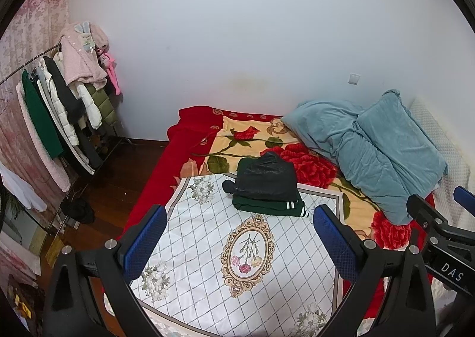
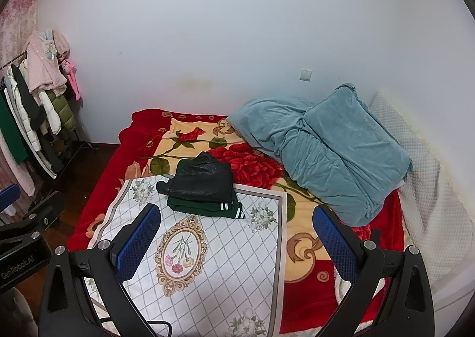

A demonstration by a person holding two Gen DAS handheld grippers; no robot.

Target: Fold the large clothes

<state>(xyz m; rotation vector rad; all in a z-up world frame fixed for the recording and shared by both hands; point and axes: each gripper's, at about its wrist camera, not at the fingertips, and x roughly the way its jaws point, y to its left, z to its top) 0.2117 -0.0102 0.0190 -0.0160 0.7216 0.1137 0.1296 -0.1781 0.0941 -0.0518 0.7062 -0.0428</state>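
Glossy black jacket [image 1: 265, 173] on matt green knit [image 1: 267, 205]; plush red blanket [image 1: 225, 141]; velvety teal quilt [image 1: 371, 147]; polished wood floor [image 1: 118, 170].

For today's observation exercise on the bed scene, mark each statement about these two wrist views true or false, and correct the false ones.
1. Both claws, left claw and right claw, are open and hold nothing. True.
2. The black garment lies on top of the green garment. True.
3. The folded stack sits on the floor. False: it rests at the far edge of the white floral cloth on the bed.
4. The blue quilt is spread flat over the bed. False: it is bunched at the right side.
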